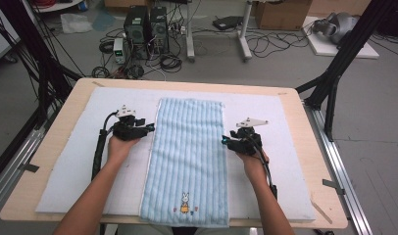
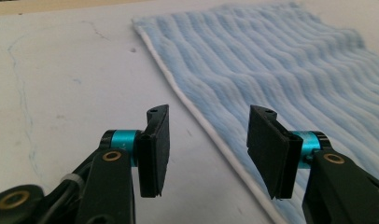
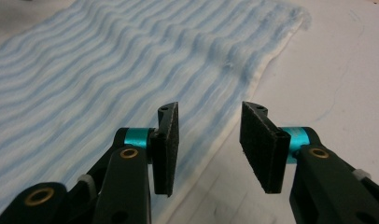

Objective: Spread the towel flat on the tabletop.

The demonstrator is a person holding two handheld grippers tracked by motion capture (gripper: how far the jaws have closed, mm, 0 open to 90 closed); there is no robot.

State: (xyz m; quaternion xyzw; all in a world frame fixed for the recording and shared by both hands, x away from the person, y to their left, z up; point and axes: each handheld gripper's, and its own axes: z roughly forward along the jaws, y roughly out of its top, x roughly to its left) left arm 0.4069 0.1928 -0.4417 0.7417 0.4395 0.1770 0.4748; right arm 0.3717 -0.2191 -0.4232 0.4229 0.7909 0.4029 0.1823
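White padding carries the blue towel (image 1: 187,152) between both open tongs (image 1: 152,128) (image 1: 225,142), seemingly untouched.

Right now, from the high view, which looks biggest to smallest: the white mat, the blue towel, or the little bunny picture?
1. white mat
2. blue towel
3. bunny picture

None look alike in size; the bunny picture is tiny.

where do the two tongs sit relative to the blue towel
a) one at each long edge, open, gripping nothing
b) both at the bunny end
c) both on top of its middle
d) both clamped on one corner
a: the left tongs and right tongs flank the towel at its long edges, jaws apart with nothing pinched.
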